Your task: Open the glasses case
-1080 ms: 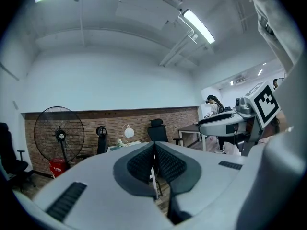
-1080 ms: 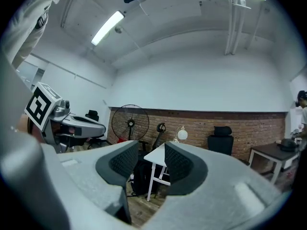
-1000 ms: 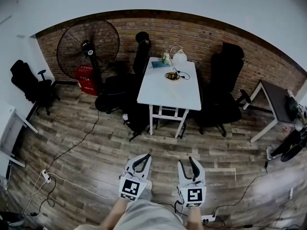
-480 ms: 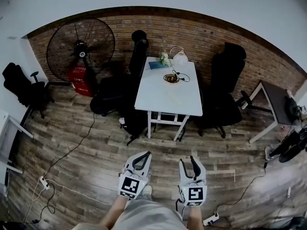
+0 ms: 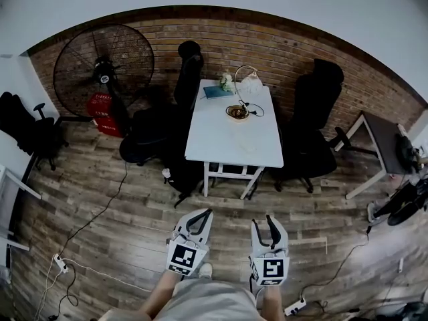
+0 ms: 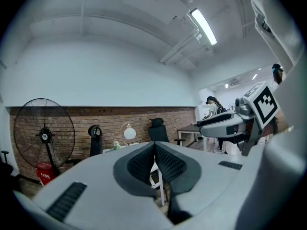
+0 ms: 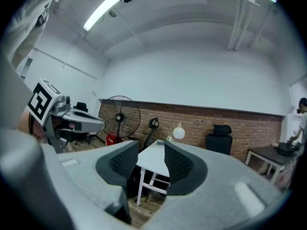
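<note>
No legible text, labels (all views).

A ceiling tube light (image 6: 204, 27) glares at upper right, cool and even. The head view is dimmer, its white worktop (image 5: 234, 129) brightest. Fisheye bends all edges, corners black; the near left gripper (image 6: 154, 150) looks soft.

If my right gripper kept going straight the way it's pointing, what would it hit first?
The right gripper would probably meet the near edge of the white table first; nothing stands between, though depth is unclear.
</note>
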